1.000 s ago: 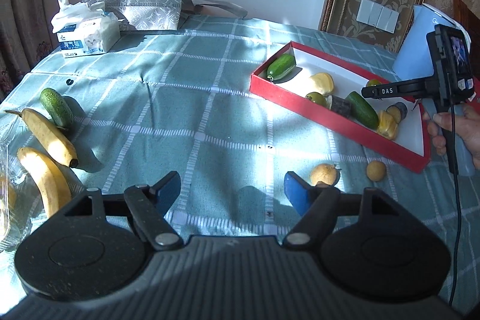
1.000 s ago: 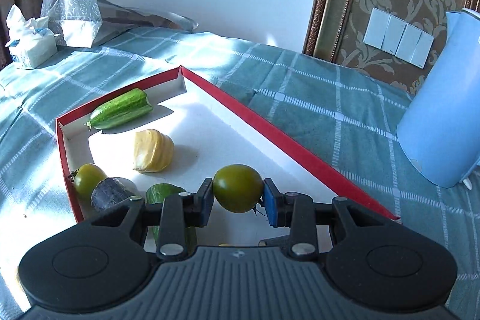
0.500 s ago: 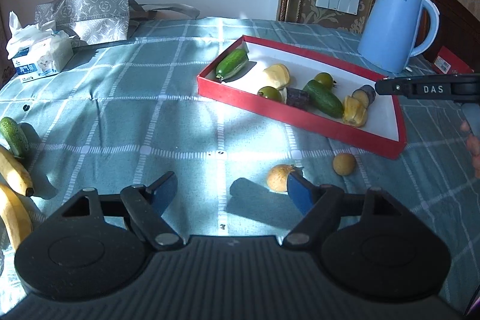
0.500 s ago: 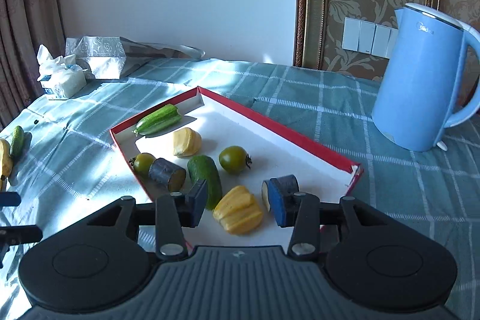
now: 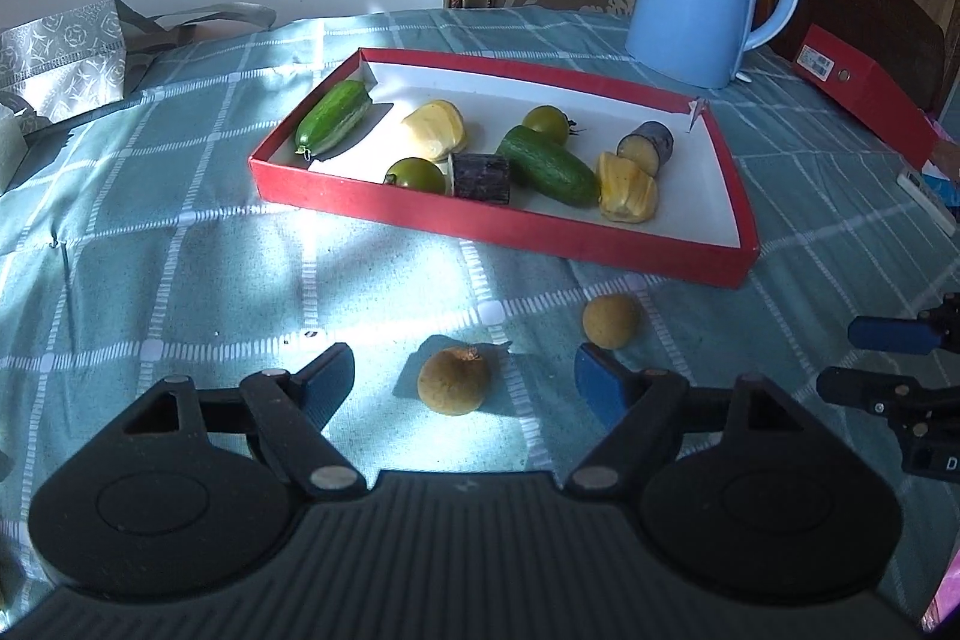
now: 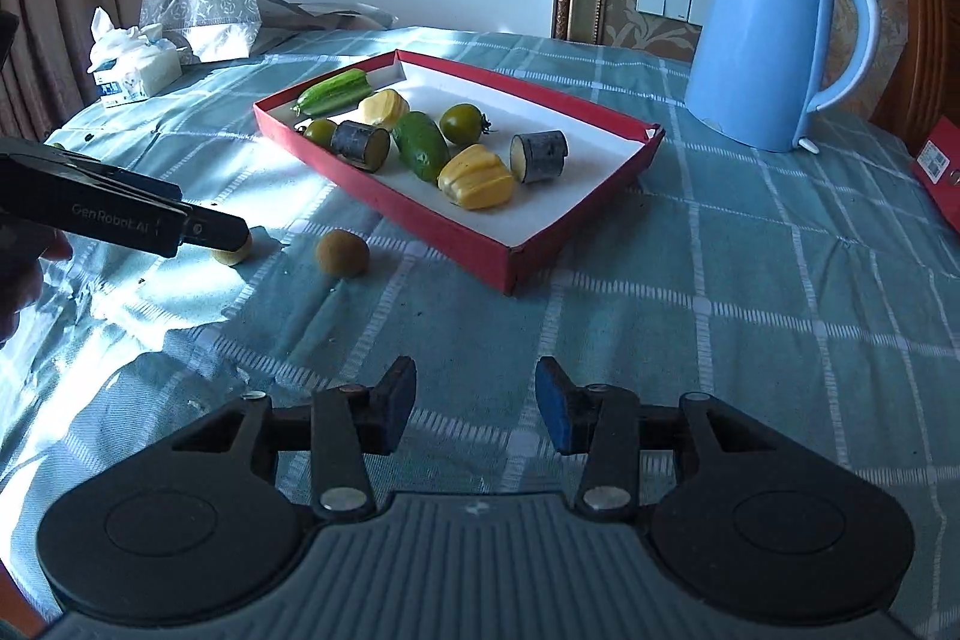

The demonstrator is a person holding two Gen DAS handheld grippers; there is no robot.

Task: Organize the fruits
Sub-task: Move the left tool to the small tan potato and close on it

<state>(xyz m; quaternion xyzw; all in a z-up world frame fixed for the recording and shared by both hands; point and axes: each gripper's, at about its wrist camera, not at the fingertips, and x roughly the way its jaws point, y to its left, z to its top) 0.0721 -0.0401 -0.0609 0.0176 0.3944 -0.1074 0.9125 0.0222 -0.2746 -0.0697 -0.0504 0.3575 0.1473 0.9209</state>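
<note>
The red tray [image 5: 498, 226] holds two cucumbers, two green tomatoes [image 5: 546, 121], yellow pieces and dark cut chunks. On the cloth in front of it lie two round brown fruits. The nearer one [image 5: 453, 379] sits between the fingers of my left gripper [image 5: 465, 371], which is open and not touching it. The other brown fruit [image 5: 610, 321] lies just beyond the blue right pad. My right gripper [image 6: 474, 400] is open and empty over bare cloth, well short of the tray [image 6: 420, 220]. In the right wrist view the left gripper [image 6: 210, 232] covers part of one fruit [image 6: 235, 253].
A blue kettle [image 6: 762, 52] stands behind the tray at the right. A tissue pack [image 6: 135, 67] and a silver bag [image 6: 204, 16] sit at the far left. A red box [image 5: 864, 94] lies near the right edge by a chair.
My right gripper opened, left the green tomato in the tray and drew back onto the cloth. My left gripper swung right from the bananas to the brown fruits.
</note>
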